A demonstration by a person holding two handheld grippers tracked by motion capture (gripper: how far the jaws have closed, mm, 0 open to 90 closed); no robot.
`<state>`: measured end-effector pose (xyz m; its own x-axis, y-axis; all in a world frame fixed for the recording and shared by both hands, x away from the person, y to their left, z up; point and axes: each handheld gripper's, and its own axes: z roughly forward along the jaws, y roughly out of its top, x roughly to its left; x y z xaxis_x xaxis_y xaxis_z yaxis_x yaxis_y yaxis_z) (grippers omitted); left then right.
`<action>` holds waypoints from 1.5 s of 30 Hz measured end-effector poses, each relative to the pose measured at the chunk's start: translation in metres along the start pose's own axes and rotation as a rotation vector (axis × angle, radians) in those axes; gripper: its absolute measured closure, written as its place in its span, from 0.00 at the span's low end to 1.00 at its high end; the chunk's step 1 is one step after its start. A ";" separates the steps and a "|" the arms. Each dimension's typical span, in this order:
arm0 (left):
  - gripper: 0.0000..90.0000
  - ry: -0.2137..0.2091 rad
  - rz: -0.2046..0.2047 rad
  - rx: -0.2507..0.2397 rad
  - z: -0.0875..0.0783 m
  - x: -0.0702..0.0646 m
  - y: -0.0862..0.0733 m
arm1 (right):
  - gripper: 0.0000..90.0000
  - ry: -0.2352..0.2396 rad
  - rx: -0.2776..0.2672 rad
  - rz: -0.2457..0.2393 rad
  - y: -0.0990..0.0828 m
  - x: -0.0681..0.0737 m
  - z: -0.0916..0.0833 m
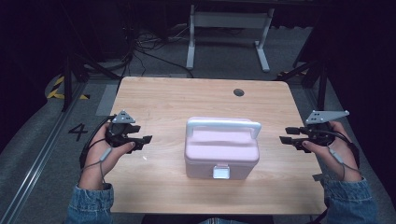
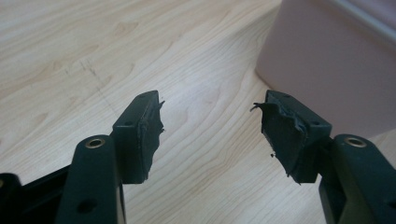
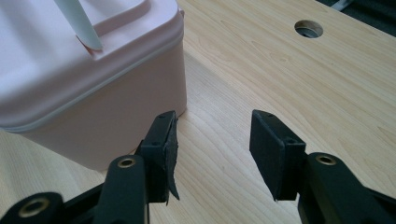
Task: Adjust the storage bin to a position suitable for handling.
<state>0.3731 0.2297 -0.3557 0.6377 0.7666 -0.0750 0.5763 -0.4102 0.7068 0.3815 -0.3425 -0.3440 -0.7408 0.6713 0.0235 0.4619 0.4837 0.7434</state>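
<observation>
While the pink box (image 1: pixel 221 150) sits latched at the frame's centre on the tabletop (image 1: pixel 159 100), left gripper (image 1: pixel 140 142) and right gripper (image 1: pixel 288 135) flank it, jaws spread and empty; nothing appears started.

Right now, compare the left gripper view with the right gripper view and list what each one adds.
The left gripper view adds the left tongs, open, their pads ragged and torn. The right gripper view adds the right tongs, open, the box's white handle and lid, and the round hole in the table. Both share the pink box and the wooden table.
</observation>
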 end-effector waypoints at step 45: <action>0.35 -0.299 0.136 -0.269 0.039 -0.074 0.058 | 0.58 -0.056 -0.004 0.040 -0.023 0.005 -0.014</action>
<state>0.3794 0.1303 -0.3366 0.8420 0.5207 -0.1409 0.3476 -0.3240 0.8799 0.3606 -0.3582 -0.3517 -0.6933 0.7205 0.0158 0.4887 0.4538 0.7452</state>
